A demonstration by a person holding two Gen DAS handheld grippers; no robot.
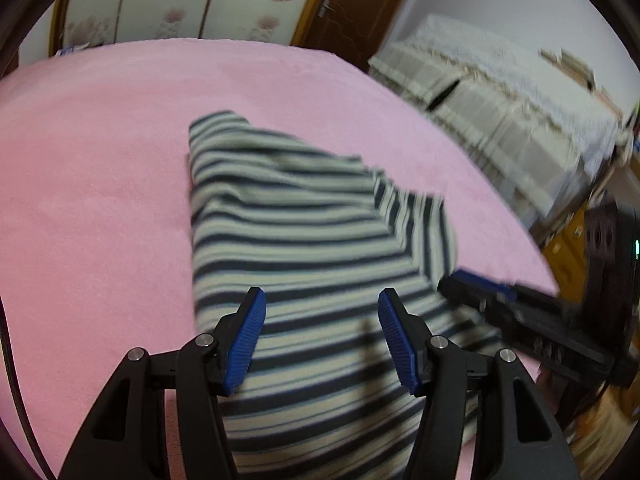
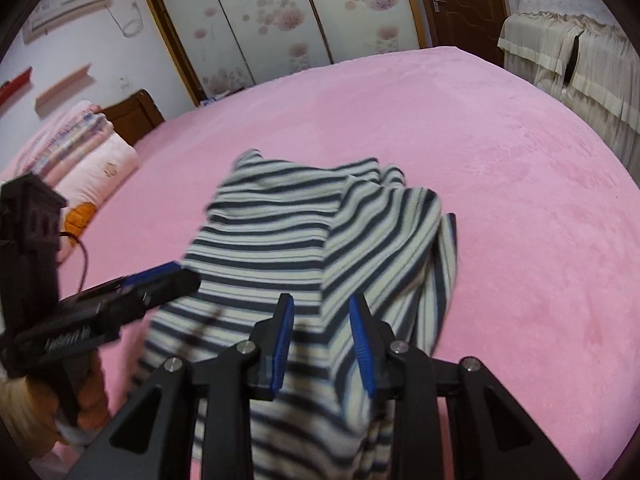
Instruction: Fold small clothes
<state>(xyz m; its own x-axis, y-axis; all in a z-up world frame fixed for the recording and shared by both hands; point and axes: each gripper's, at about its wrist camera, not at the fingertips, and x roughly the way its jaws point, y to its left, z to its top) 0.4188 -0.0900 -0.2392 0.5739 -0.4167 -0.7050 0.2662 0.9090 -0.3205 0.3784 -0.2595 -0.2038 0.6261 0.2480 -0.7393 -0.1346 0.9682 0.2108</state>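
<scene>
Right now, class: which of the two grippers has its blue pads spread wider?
The left gripper: a broad gap over the striped garment; the right gripper has pads closer together.

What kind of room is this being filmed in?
Most likely a home bedroom. A wide bed with a pink cover fills the view, folded quilts are stacked at its head, and a sliding-door wardrobe with flower patterns stands behind it.

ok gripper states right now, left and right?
Left gripper: open, fingers spread above the striped garment, nothing held.
Right gripper: open with a narrower gap, over the same garment, not pinching it.
</scene>
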